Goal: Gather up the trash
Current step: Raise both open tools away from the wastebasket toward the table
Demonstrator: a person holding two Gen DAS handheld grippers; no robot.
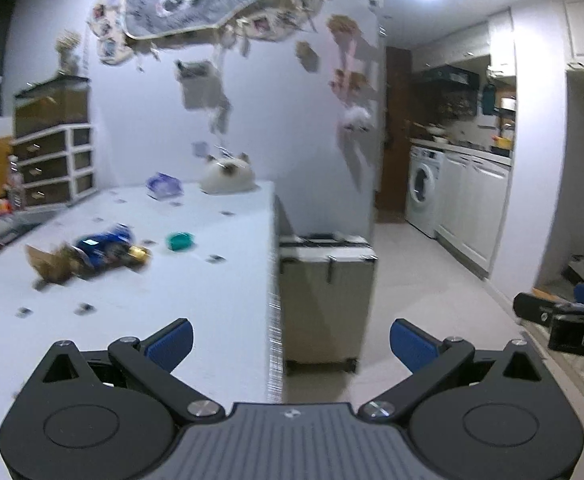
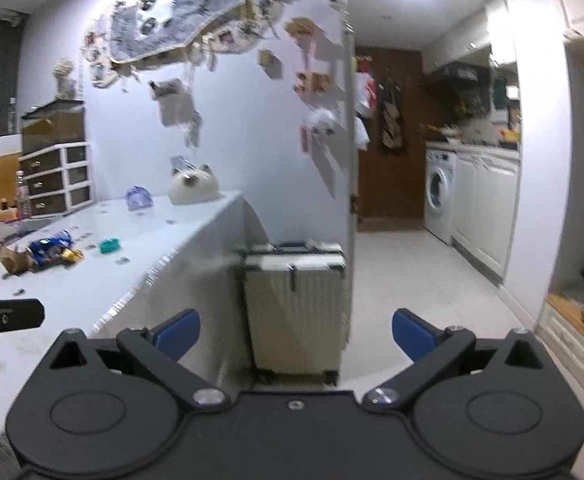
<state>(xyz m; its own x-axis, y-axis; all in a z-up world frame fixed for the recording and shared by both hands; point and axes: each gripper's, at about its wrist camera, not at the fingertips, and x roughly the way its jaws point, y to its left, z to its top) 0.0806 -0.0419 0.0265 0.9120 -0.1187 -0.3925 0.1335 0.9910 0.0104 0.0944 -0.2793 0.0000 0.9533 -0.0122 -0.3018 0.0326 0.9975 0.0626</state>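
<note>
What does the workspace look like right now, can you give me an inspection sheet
Surface: white table, small dark scraps scattered on it.
Job's things: brown paper scrap, blue wrapper, gold wrapper, teal lid, bluish bag.
Clutter: cat-shaped ornament against the wall.
Grippers: left gripper open, empty; right gripper open, empty.
Cables: nothing seen.
Surroundings: pale suitcase beside the table; washing machine; drawer unit.

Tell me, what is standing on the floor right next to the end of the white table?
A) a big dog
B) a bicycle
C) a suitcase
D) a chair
C: a pale suitcase with dark trim stands upright on the floor by the end of the table, against the wall; the left wrist view shows it there too, and no bicycle, dog or chair beside it.
</note>
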